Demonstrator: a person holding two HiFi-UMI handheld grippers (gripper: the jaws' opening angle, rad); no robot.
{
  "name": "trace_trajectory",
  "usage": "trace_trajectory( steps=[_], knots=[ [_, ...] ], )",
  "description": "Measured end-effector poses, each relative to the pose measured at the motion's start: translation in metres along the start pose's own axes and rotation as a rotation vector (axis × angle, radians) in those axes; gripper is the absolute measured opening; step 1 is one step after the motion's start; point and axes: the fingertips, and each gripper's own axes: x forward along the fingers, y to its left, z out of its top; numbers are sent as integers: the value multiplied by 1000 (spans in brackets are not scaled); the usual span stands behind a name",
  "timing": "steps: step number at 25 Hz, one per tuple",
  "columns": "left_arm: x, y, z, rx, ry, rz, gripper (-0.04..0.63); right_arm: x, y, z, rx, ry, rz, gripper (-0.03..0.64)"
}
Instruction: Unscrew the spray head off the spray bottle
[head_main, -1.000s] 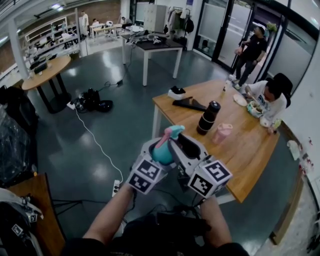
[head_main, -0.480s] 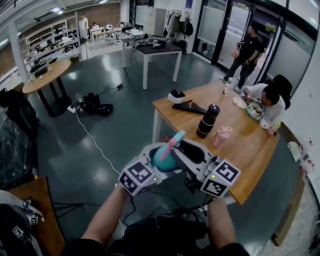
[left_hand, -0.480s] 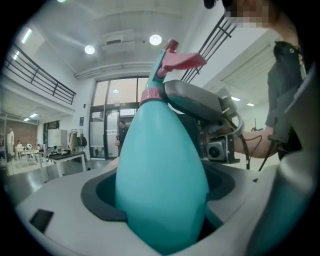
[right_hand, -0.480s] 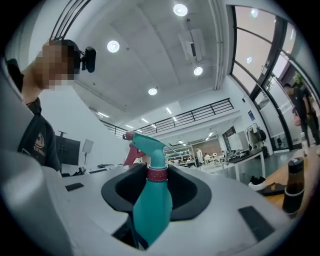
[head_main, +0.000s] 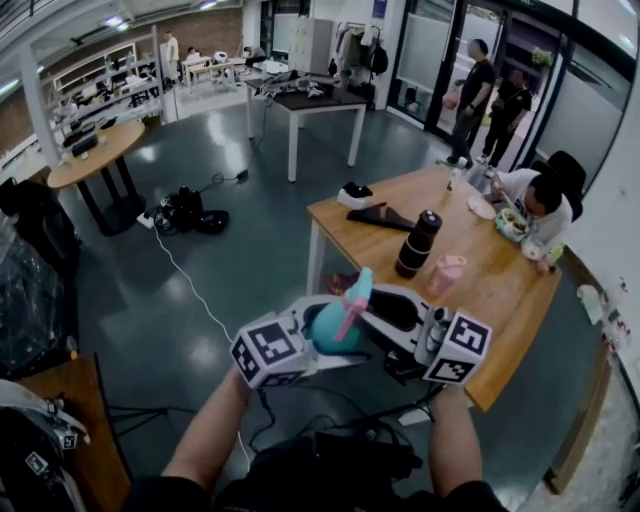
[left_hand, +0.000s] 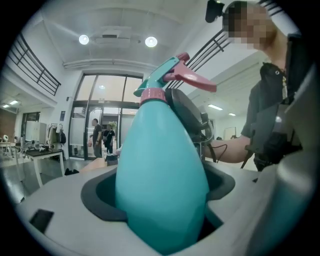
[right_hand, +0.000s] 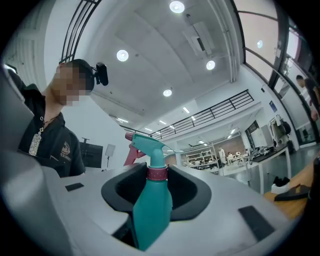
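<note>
Spray bottle (left_hand: 160, 170) in my left gripper (left_hand: 162, 210) is smooth teal plastic with a soft sheen. The pink collar (right_hand: 156, 173) looks a bit textured, and the trigger (left_hand: 192, 80) is smooth pink plastic. My shells are matt grey plastic with a dark matt lining. Table (head_main: 505, 300) on the right is satiny wood, and the floor (head_main: 230, 220) is polished and reflective.

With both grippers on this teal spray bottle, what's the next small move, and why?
Probably twist the right gripper about the neck, left gripper steady. The right jaws look closed on the pink collar ring under the teal spray head, still on; the left clamps the body of the teal plastic spray bottle.
</note>
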Motion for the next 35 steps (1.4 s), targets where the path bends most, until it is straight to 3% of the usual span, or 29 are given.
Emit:
trace_trajectory(
  steps=[4,7,13,22,26,29,35],
  knots=[
    [-2,-9,1,-11,-2,-57,436,-1,5,2,20,-9,68,132],
    [-1,-6,3,-6,-14,-43,436,-1,4,4,22,-22,73,132],
    [2,11,1,-3,-16,88,437,0,-6,3,8,-27,-35,136],
    [-5,54,-5,-31,-17,371,437,-10,-22,15,-36,-48,-236,137],
    [-7,67,-14,-41,6,474,437,-8,-13,24,-3,-90,-276,137],
    [-7,73,-18,-62,8,523,436,-3,-4,25,-4,-88,-289,137],
    [-7,77,-22,-71,23,559,437,7,1,8,-86,21,-334,137]
  ],
)
